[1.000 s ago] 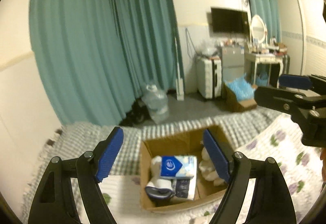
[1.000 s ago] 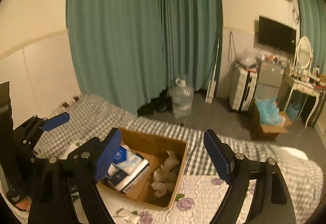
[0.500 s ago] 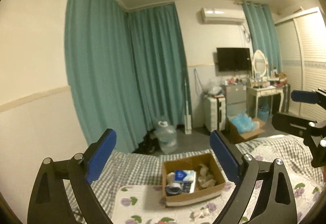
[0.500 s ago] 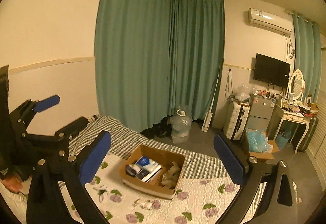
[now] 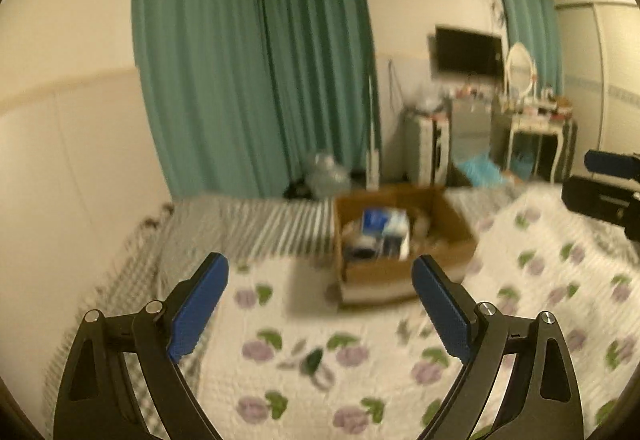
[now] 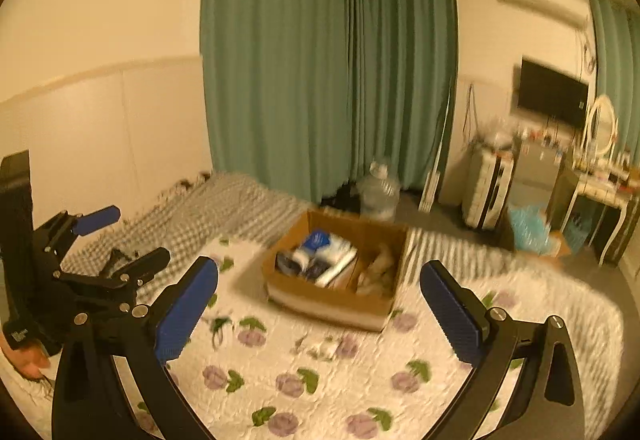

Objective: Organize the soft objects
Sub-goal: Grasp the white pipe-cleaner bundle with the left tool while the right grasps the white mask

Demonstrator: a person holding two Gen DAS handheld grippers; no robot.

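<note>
Both grippers hover above the bed, aimed forward and slightly down at the box. The left gripper has its blue pads spread wide with nothing between them; the right gripper is likewise wide and holds nothing. In the right wrist view the left gripper shows at the left edge, a little of the person's hand visible beneath it at the frame border; in the left wrist view only the tip of the right gripper enters from the right edge. The box sits on the floral quilt, near where it meets the checked blanket, ahead of both grippers and apart from them. It is open at the top; from the right wrist view its long axis runs from lower left to upper right, and a divider splits it into two compartments. The left compartment holds tissue packs with blue and white wrapping, lying flat; the right one holds pale plush toys, whose shapes are too blurred to make out. Both views are smeared, the left one more so, so the small scraps on the quilt in front of the box cannot be identified. Green curtains hang behind the bed.
</note>
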